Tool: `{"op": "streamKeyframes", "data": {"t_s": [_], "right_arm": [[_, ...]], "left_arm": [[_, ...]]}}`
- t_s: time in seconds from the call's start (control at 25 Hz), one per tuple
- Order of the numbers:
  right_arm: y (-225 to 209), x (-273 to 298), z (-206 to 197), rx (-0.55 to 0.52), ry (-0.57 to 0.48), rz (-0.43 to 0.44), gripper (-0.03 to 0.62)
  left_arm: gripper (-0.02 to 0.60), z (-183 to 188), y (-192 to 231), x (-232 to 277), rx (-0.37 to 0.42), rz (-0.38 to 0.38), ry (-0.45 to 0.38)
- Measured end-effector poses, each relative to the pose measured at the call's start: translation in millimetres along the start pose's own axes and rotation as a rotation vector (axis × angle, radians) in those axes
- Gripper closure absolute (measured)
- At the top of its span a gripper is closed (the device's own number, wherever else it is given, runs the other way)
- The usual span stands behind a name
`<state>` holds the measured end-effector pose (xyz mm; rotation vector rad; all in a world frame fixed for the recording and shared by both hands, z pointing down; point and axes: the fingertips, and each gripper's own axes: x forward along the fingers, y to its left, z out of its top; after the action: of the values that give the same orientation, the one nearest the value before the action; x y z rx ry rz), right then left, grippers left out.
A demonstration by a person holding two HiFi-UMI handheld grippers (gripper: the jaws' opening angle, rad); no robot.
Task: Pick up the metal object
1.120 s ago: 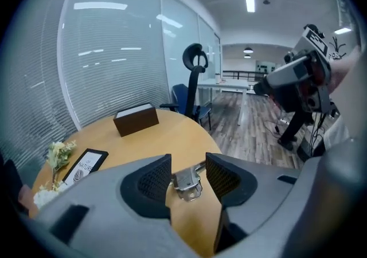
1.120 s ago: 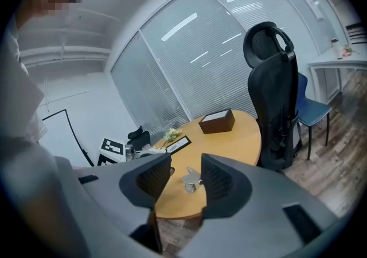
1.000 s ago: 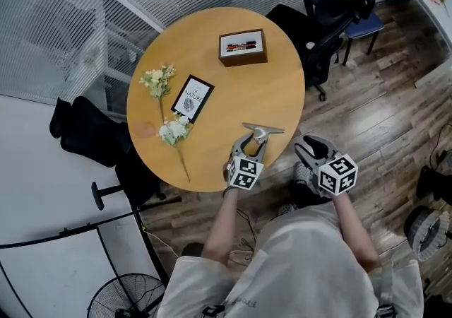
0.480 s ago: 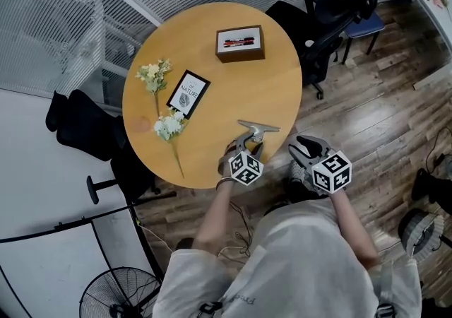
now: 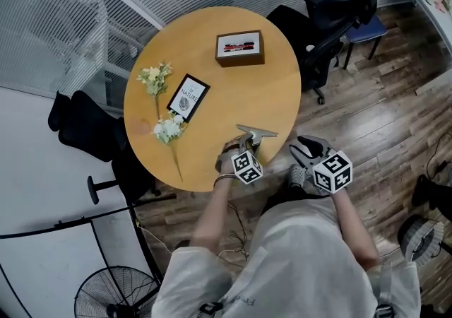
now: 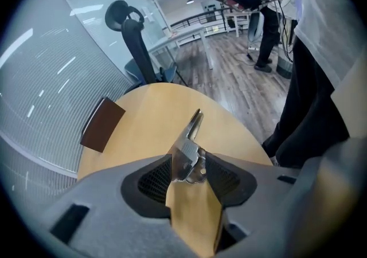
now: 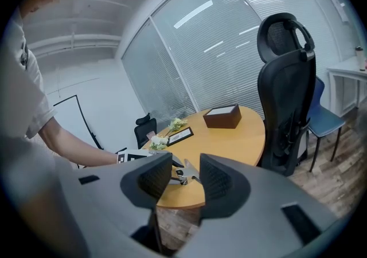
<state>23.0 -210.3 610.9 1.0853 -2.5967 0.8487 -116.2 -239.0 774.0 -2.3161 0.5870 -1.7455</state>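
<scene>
Metal object (image 5: 256,133) lay on the desk (image 5: 212,76) near the person's edge. Left tongs (image 5: 244,145) pointed steeply down, jaws apart astride it. Right tongs (image 5: 307,145) hung off the desk, wide and empty.

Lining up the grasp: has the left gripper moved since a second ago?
Yes. The left gripper has come down and closed in on the metal object, which has stayed put on the table and now sits between its jaws.

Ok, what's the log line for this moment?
left gripper: jaws astride metal object on table, grip unclear | right gripper: open, empty, beside table
</scene>
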Motion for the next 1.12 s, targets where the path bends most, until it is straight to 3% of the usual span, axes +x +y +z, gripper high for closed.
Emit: {"op": "streamKeyframes", "data": {"t_s": [0.28, 0.44, 0.56, 0.64, 0.88, 1.12], "right_arm": [[-4, 0, -12, 0.033, 0.010, 0.005, 0.448], [-5, 0, -12, 0.045, -0.002, 0.004, 0.448], [-6, 0, -9, 0.040, -0.011, 0.002, 0.448], [-8, -1, -6, 0.037, -0.017, -0.002, 0.448], [-9, -2, -4, 0.036, -0.010, -0.018, 0.448], [-3, -2, -10, 0.009, 0.028, -0.009, 0.448]], "left_arm": [[0.410, -2, -3, 14, 0.159, 0.042, 0.068], [0.421, -3, -2, 16, 0.192, 0.080, 0.071], [0.480, -3, 2, 14, 0.210, 0.096, 0.072], [0.486, -3, 2, 14, 0.226, 0.087, 0.080], [0.486, -3, -3, 10, 0.230, 0.053, 0.109], [0.489, -2, -11, 4, 0.175, 0.043, 0.118]]}}
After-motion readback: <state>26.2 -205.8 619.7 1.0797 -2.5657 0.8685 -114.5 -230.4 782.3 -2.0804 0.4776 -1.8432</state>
